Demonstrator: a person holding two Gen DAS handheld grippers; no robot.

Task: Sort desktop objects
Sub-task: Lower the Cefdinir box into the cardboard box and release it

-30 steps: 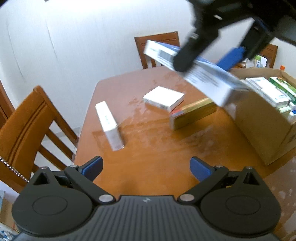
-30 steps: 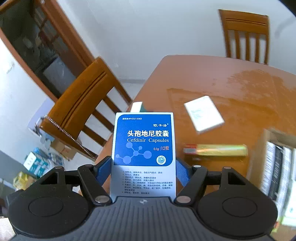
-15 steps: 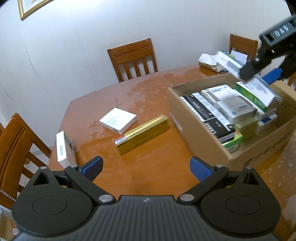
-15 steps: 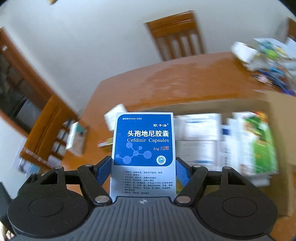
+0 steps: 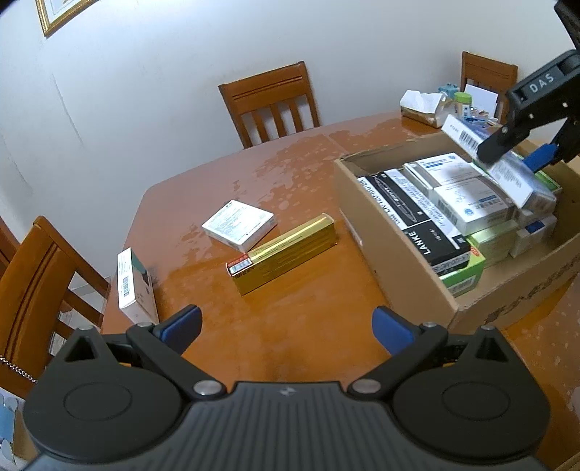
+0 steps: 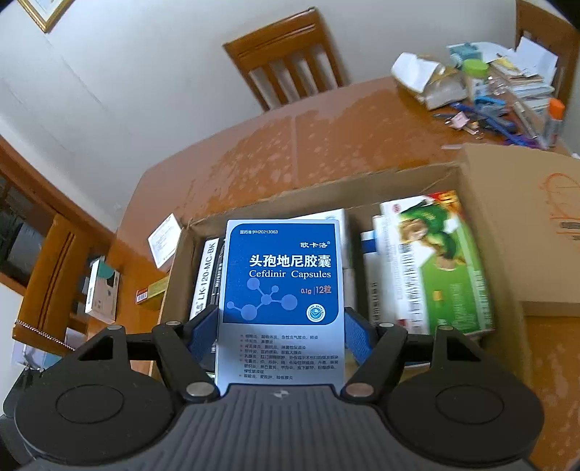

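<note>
Hovering over the cardboard box (image 6: pixel 362 188) with its pads clamped on the blue Cefdinir carton (image 6: pixel 282 290), the right gripper (image 6: pixel 281 337) points the carton's long axis down into it — while the left gripper (image 5: pixel 286 324), gaping and empty, sits nearer the gold box (image 5: pixel 286 250).

Home dining room: wooden table (image 5: pixel 290 319), dining chairs (image 5: pixel 270 103), framed picture (image 5: pixel 59 16).

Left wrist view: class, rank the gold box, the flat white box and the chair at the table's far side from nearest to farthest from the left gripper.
Measured from the left gripper:
1. Gold box, mid-table, just ahead.
2. Flat white box, right behind the gold box, slightly left.
3. Chair, beyond the table's far edge, against the wall.
</note>
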